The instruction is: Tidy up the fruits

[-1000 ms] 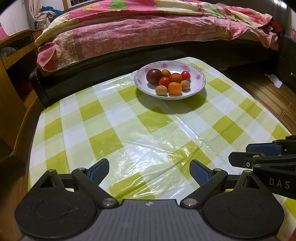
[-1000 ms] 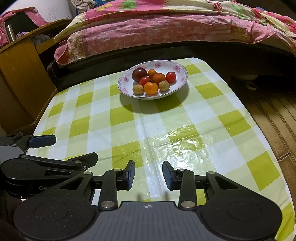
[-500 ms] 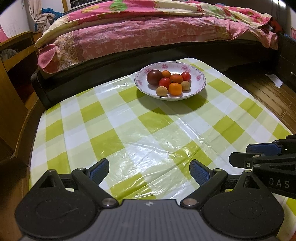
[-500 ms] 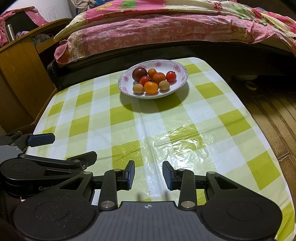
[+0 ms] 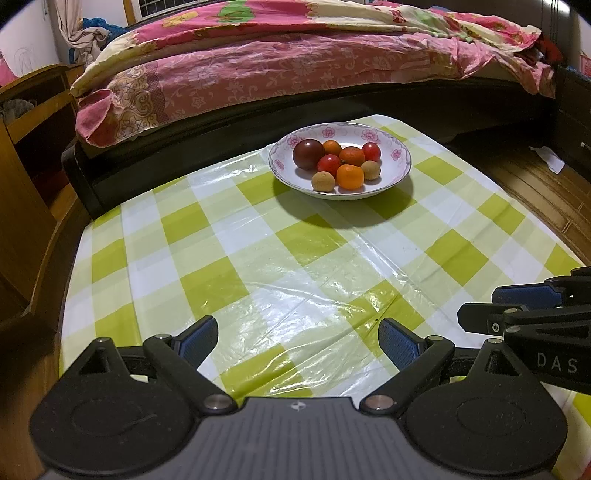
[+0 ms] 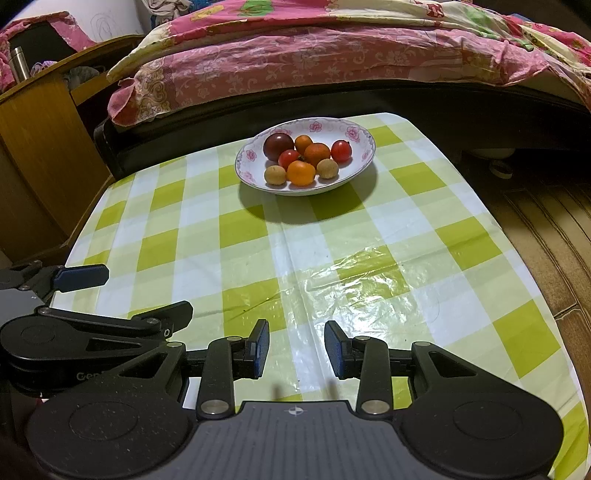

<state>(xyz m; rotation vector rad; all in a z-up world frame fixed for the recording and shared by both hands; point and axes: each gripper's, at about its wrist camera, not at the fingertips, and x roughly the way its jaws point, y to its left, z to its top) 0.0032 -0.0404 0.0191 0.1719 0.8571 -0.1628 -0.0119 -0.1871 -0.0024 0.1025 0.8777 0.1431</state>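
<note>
Left tool (image 5: 297,341) spread wide, right tool (image 6: 296,349) narrower, both empty, low over bench (image 5: 258,258); fruits (image 5: 338,162) heaped in bowl (image 5: 400,157).

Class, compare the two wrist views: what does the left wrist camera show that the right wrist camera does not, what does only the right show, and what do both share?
Only the left wrist view shows the white scrap on the wooden floor at right, and the window frame behind the bed.

Only the right wrist view shows the metal flask on the wooden cabinet at left.

Both show the flowered bowl holding eight small fruits on the green checked tablecloth, the pink bedding behind, and the left gripper and right gripper, both open and empty.
</note>
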